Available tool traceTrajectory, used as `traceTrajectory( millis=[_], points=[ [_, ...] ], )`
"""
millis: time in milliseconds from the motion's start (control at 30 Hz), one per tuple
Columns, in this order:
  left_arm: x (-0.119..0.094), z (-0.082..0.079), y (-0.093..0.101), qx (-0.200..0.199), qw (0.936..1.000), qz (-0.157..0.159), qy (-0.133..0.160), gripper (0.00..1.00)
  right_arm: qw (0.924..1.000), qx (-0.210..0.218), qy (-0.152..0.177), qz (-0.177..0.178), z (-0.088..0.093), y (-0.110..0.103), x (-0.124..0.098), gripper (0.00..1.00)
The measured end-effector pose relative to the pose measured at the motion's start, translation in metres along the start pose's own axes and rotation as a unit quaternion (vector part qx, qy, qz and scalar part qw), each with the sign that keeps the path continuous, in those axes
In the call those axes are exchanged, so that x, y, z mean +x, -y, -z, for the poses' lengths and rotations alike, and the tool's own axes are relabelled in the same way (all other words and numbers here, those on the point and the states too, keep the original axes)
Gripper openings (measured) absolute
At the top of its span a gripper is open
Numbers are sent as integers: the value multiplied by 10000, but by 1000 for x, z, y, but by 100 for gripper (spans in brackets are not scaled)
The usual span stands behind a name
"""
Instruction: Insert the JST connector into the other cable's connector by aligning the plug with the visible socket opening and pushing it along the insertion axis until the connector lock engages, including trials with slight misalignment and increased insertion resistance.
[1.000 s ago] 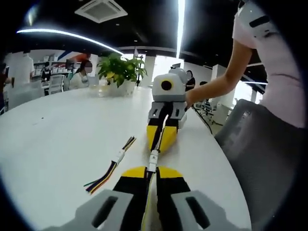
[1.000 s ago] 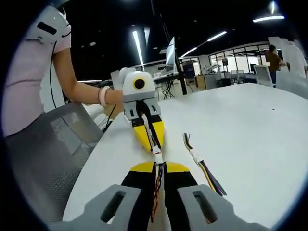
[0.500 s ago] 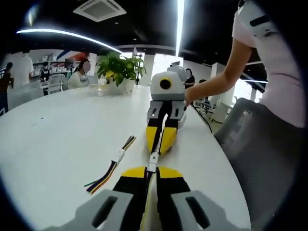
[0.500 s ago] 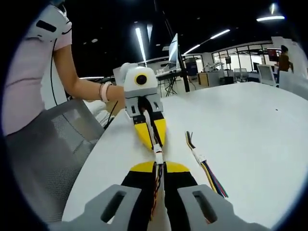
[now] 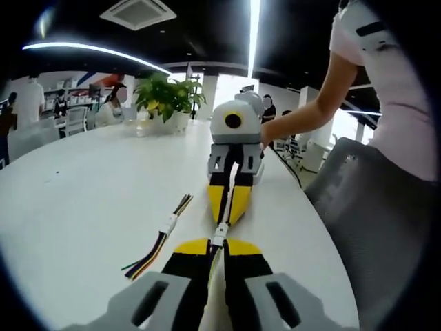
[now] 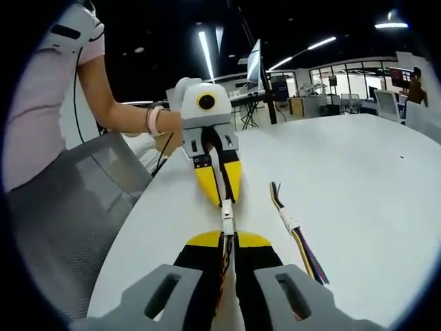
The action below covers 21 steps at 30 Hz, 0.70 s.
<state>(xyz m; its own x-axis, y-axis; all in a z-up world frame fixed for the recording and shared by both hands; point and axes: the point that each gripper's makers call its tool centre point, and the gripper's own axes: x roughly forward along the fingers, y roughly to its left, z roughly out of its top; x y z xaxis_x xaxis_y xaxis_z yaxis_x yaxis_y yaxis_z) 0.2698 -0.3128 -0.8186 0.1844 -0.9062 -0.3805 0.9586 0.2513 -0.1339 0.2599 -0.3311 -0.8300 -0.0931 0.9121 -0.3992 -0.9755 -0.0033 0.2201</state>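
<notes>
Yellow tips and black sides are being shown on the left gripper [image 5: 218, 243] and the right gripper [image 6: 229, 237]. A white connector [image 6: 227, 222] is being held between them. Many-coloured wires [image 5: 157, 246] are being seen on the white table [image 5: 83, 186]. A green plant [image 5: 169, 96] is being shown.

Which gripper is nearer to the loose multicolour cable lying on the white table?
About equal: the loose multicolour cable lies beside the gap where left gripper and right gripper meet, apart from both.
</notes>
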Motion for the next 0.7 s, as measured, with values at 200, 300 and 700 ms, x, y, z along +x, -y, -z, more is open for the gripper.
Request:
traceTrajectory(
  millis=[200,300,700],
  points=[
    [4,5,4,113,9996,140,-198,1,9997,-36,-214,-118,7,-4,1,3],
    [5,6,5,152,9994,172,-265,1,9995,-44,-272,-147,8,-5,1,3],
    [7,5,8,79,9995,220,-235,0,9984,-81,-514,-223,12,-7,1,3]
  ],
)
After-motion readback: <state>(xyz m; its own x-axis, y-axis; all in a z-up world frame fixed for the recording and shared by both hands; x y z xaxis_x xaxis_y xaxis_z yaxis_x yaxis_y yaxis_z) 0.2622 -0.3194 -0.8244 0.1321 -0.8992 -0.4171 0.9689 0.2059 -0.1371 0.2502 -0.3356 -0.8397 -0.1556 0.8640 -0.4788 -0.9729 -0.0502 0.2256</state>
